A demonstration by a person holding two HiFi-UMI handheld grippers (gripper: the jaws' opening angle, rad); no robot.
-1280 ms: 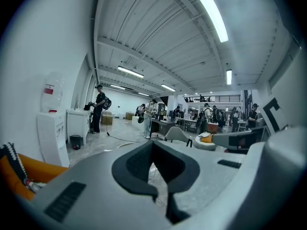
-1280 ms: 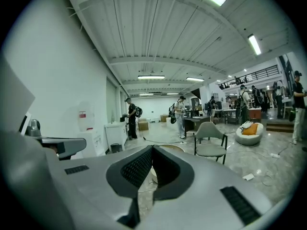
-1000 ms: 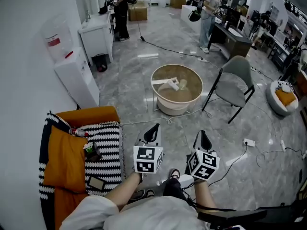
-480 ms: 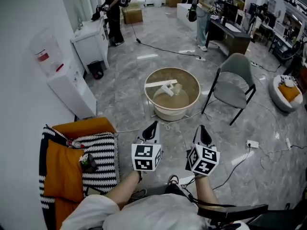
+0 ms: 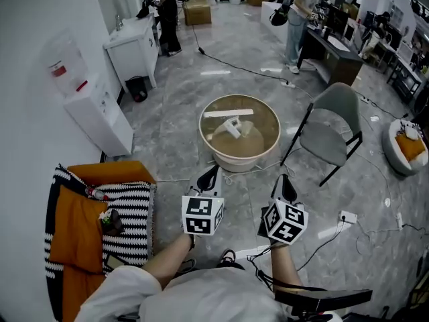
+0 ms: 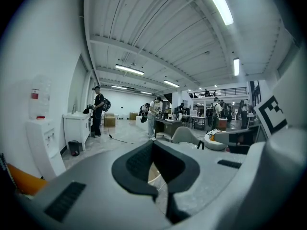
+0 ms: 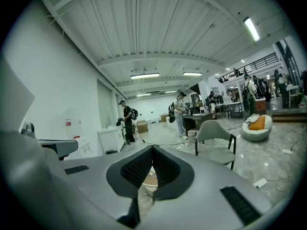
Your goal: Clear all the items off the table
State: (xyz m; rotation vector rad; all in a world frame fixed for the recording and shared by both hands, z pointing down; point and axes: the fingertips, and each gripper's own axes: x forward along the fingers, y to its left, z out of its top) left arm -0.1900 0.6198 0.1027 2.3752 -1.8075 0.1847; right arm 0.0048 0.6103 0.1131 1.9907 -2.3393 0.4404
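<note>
Head view: left gripper (image 5: 210, 175) and right gripper (image 5: 285, 183) are held side by side over the floor, both well short of the round counter (image 5: 236, 161). On the counter are a long white strip (image 5: 228, 113), lying flat toward the far side, and a small white piece (image 5: 232, 127) near centre; ID of either is unclear. Left gripper view: jaws clenched tip to tip, nothing between; counter shows as a pale sliver below them. Right gripper view: same, jaws clenched, empty. Handling est.: both items prob. light and stiff. The strip may slide on the smooth top; pinch across its width at one end. Take the small piece across its narrowest part.
</note>
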